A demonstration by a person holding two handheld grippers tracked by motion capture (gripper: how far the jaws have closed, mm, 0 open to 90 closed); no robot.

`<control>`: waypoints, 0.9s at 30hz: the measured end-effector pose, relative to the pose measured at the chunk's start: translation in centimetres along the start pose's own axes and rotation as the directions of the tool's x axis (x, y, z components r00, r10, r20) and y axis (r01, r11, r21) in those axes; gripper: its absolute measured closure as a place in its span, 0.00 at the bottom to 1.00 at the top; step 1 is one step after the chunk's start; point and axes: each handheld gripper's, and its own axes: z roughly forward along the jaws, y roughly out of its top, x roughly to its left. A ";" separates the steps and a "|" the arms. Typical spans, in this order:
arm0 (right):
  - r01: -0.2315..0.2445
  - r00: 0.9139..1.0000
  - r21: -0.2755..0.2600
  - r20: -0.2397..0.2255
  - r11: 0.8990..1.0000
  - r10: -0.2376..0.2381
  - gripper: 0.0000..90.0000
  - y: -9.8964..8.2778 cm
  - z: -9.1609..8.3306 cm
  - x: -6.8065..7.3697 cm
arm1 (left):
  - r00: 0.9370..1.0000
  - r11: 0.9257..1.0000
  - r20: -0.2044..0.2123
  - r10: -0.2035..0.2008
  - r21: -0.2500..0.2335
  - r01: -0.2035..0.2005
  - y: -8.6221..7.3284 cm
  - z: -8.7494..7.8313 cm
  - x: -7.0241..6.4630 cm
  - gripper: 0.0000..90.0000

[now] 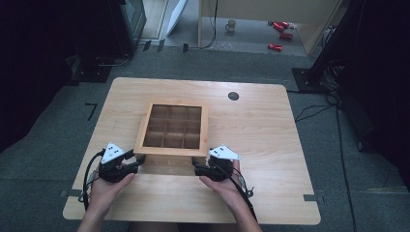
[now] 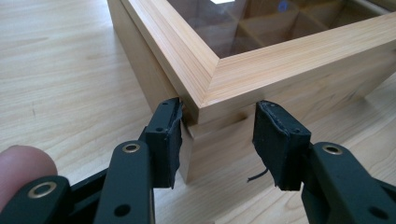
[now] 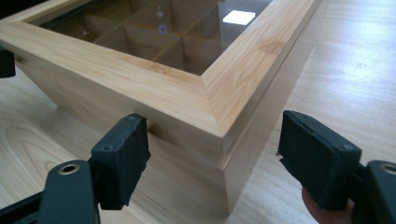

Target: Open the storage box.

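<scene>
A square wooden box (image 1: 173, 126) with a glass-paned lid and a grid of compartments lies in the middle of the table (image 1: 251, 125). My left gripper (image 1: 139, 160) is open at the box's near left corner. In the left gripper view that gripper (image 2: 218, 140) straddles the corner of the box (image 2: 224, 84), and the left pad (image 2: 163, 140) sits close against the wood just under the lid seam. My right gripper (image 1: 195, 165) is open at the near right corner. In the right gripper view it (image 3: 212, 161) spans the corner of the box (image 3: 219, 100) with both pads clear of the wood.
A round dark hole (image 1: 233, 95) sits in the tabletop beyond the box. On the floor behind the table stand a mug (image 1: 231, 25) and red objects (image 1: 280, 30). Cables (image 1: 314, 111) run on the floor to the right.
</scene>
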 end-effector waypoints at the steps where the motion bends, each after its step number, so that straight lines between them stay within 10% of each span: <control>1: 0.005 1.000 -0.007 -0.002 1.000 -0.005 0.30 0.1 0.0 0.0 | 1.000 1.000 0.001 -0.001 -0.004 0.001 0.0 -0.1 0.0 0.59; 10: 0.072 0.997 -0.034 0.008 0.997 -0.072 0.32 0.6 -0.4 0.2 | 1.000 0.999 0.008 -0.021 -0.027 0.021 0.0 -0.4 0.3 0.53; 27: 0.185 0.983 -0.138 0.018 0.973 -0.184 0.31 5.6 -2.2 0.2 | 0.994 0.985 -0.103 -0.046 0.158 0.062 -5.2 0.9 1.3 0.34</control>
